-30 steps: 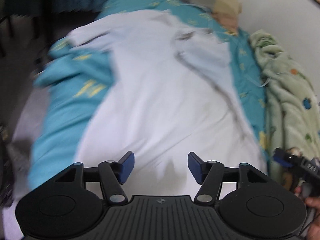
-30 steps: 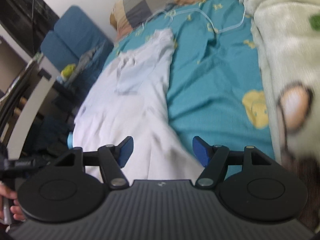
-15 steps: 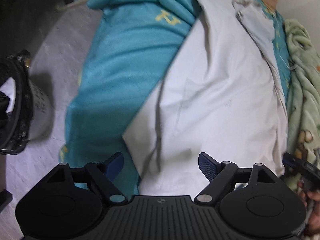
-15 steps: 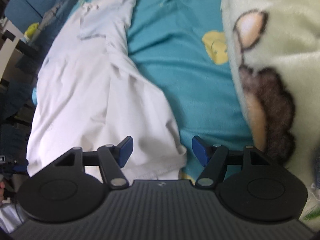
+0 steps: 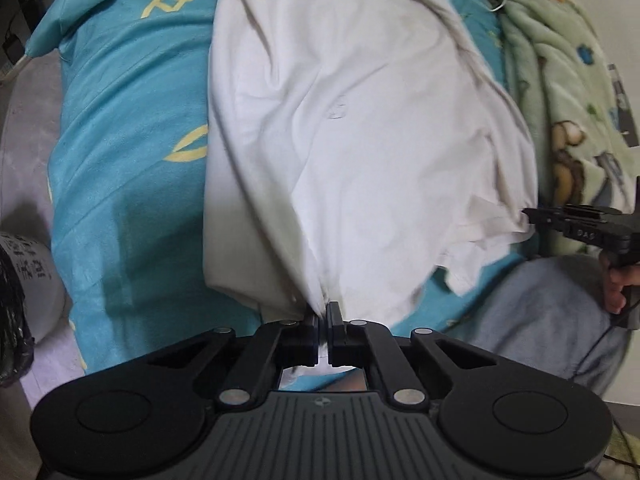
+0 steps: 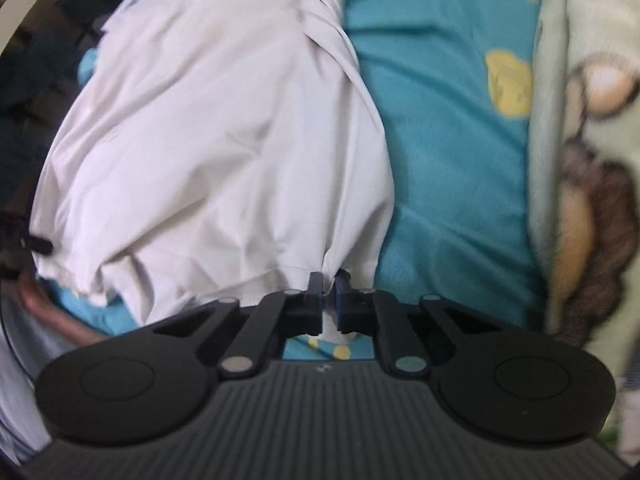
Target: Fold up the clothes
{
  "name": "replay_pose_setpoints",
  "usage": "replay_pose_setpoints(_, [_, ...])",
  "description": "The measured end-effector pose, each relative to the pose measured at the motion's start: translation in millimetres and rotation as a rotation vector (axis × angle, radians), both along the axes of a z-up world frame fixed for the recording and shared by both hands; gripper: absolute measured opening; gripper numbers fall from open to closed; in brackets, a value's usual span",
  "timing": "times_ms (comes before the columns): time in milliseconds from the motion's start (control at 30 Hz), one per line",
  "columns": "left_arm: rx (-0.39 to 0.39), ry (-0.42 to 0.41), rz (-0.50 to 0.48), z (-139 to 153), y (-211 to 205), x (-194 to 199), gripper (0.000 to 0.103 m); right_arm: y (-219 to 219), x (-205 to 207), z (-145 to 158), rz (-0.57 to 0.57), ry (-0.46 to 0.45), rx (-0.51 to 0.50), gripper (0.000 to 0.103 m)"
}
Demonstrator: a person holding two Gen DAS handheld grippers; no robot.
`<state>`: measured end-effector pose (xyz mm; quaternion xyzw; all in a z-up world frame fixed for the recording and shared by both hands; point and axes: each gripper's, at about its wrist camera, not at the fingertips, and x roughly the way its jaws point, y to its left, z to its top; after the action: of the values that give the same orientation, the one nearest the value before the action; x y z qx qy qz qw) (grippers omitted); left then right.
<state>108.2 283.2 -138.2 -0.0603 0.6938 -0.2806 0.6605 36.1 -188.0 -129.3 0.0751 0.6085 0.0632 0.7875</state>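
Observation:
A white shirt [image 5: 360,128] lies lengthwise on a teal bed sheet [image 5: 120,168]; it also shows in the right wrist view [image 6: 216,152]. My left gripper [image 5: 323,312] is shut on the shirt's hem near its left corner, and the cloth bunches into the jaws. My right gripper [image 6: 329,284] is shut on the hem near the right corner. The right gripper also shows at the right edge of the left wrist view [image 5: 576,222], pinching the hem there.
A green fleece blanket [image 5: 568,80] with animal prints lies along the right of the bed, also in the right wrist view [image 6: 592,120]. The teal sheet [image 6: 448,152] shows between shirt and blanket. A white bin [image 5: 36,280] stands on the floor at left.
Both grippers moved down to the shirt's bottom hem and went from open to shut on it. The hem now bunches at each grip.

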Motion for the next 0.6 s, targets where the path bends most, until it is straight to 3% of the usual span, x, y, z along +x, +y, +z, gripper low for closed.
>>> replay_pose_setpoints(133, [0.032,0.010,0.070,2.1,26.7,-4.3,0.004,4.6,-16.3,23.7,0.063,-0.025,-0.009,0.008])
replay_pose_setpoints(267, [0.080,0.019,0.127,-2.9,35.4,1.8,0.006,4.4,-17.9,6.7,0.064,0.003,-0.040,0.008])
replay_pose_setpoints(300, [0.083,0.012,0.134,-0.8,36.8,2.8,0.008,3.7,-17.8,0.2,0.052,0.010,-0.042,0.010])
replay_pose_setpoints(367, [0.102,-0.022,0.140,9.4,40.4,1.7,0.029,-1.9,-17.5,-2.1,0.014,0.009,-0.018,0.011])
replay_pose_setpoints(400, [0.112,-0.040,0.143,14.9,42.2,0.9,0.033,-5.4,-17.4,-1.8,-0.007,0.006,-0.001,0.012])
replay_pose_setpoints(467, [0.131,-0.085,0.142,24.3,36.1,-7.4,0.048,-13.7,-20.9,5.6,-0.034,-0.022,0.053,0.027])
replay_pose_setpoints(533, [0.143,-0.129,0.144,34.8,29.4,-15.2,0.053,-22.2,-27.4,17.4,-0.062,-0.066,0.103,0.063])
replay_pose_setpoints(600, [0.142,-0.174,0.148,47.3,24.7,-18.8,0.057,-30.6,-34.5,31.6,-0.089,-0.134,0.119,0.072])
